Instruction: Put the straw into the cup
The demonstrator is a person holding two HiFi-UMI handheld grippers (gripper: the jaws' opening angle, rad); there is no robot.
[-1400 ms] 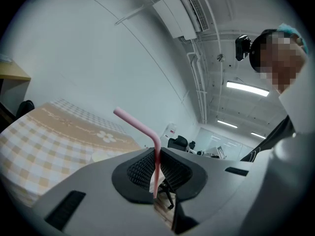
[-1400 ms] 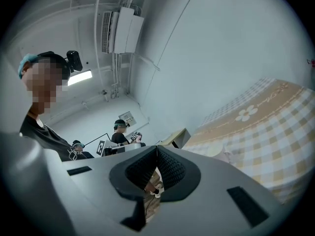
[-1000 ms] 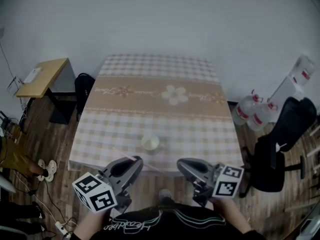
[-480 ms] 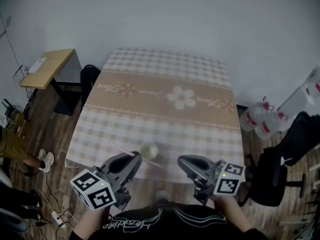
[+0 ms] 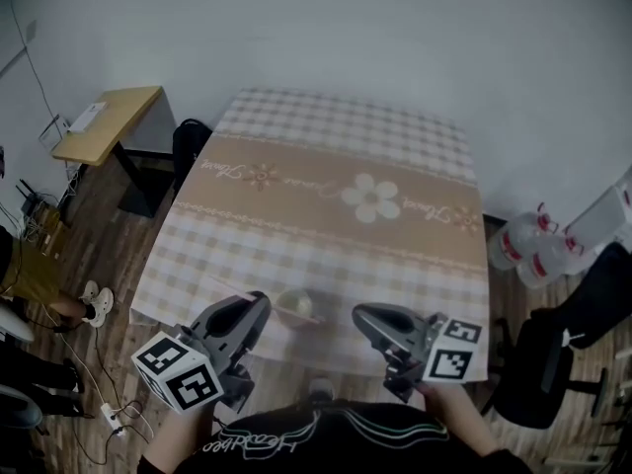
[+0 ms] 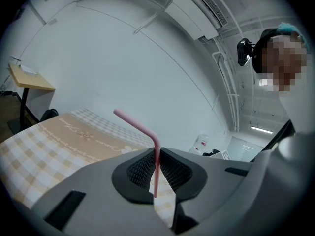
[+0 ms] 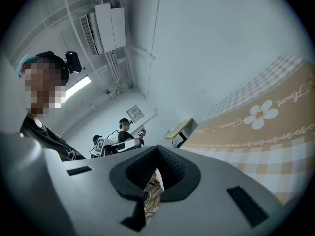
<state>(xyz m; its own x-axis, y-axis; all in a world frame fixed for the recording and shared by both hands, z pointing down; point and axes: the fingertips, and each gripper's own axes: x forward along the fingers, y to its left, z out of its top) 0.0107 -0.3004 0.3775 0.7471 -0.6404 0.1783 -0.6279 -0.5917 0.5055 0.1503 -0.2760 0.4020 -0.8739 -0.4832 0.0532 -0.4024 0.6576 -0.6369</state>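
Note:
A small pale cup (image 5: 298, 307) stands on the checked tablecloth (image 5: 326, 215) close to the table's near edge. A pink bendy straw (image 6: 147, 132) stands upright between the pads of my left gripper (image 6: 157, 154), its bent top leaning left. That left gripper (image 5: 255, 306) is shut on the straw and sits just left of the cup, at the table's edge. My right gripper (image 5: 363, 316) is just right of the cup; in the right gripper view its jaws (image 7: 157, 149) meet with nothing between them.
A wooden side table (image 5: 109, 121) stands to the left, with a dark bag or seat (image 5: 190, 136) beside the main table. Water bottles (image 5: 538, 250) and a black office chair (image 5: 538, 363) are at the right. Other people (image 7: 123, 129) stand in the background.
Both grippers have come forward to the table's near edge with the straw still held in the left one. The cup now lies between their tips instead of ahead of them.

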